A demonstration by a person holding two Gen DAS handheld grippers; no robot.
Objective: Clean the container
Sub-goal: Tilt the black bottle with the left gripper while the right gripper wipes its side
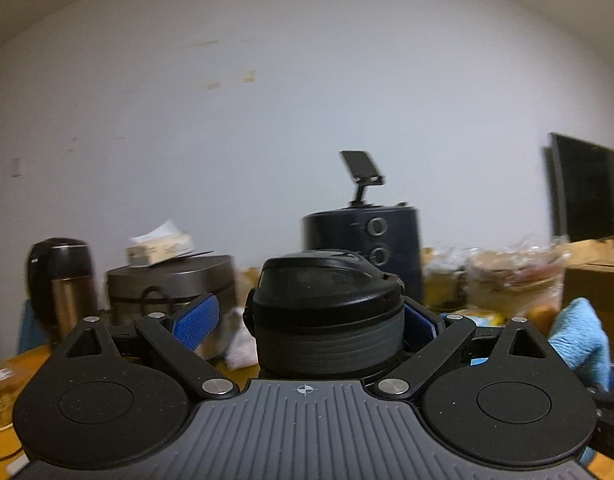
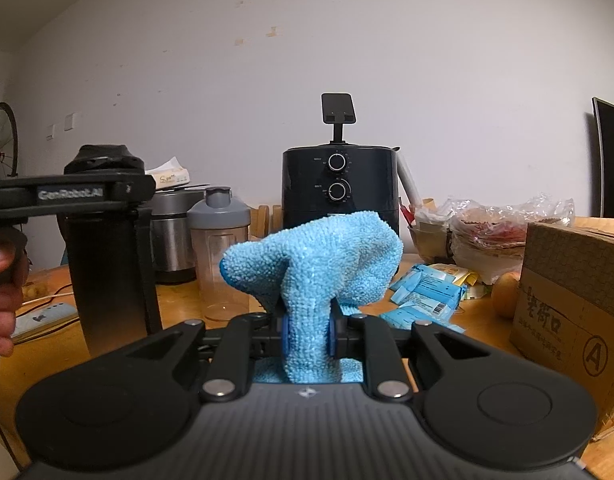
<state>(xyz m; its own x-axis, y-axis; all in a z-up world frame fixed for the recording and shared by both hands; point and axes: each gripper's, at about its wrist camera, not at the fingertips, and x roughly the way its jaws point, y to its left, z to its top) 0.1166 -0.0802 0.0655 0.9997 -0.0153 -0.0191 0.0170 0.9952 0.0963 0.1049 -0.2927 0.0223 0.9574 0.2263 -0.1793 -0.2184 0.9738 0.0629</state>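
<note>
My left gripper (image 1: 311, 316) is reaching level around a dark bottle (image 1: 325, 312) with a black flip lid; the blue pads of its fingers (image 1: 197, 322) are standing wide, the left pad clearly apart from the bottle wall, the right pad mostly hidden behind it, so the fingers are released and the bottle is sitting between them rather than being squeezed. In the right wrist view the same bottle (image 2: 107, 256) is standing upright on the wooden bench (image 2: 479, 320) at the left, with the left gripper's bar crossing just below its lid and a hand (image 2: 1, 292) wrapping the handle at the frame edge. My right gripper (image 2: 309, 334) is clenching a light blue cloth (image 2: 319, 264): the fingers are pressing close on a narrow fold, and the rest of the cloth is bunching upward and forward above them. The cloth is lying well apart from the bottle, to its right. Just beside the bottle a clear shaker cup (image 2: 221, 252) with a grey lid is standing, and behind it a steel cooker (image 2: 171, 236). A black air fryer (image 2: 339, 184) with two dials is standing at the back by the wall, and a cardboard box (image 2: 571, 304) is occupying the right edge of the bench, with blue packets (image 2: 423, 292) scattered near it.
</note>
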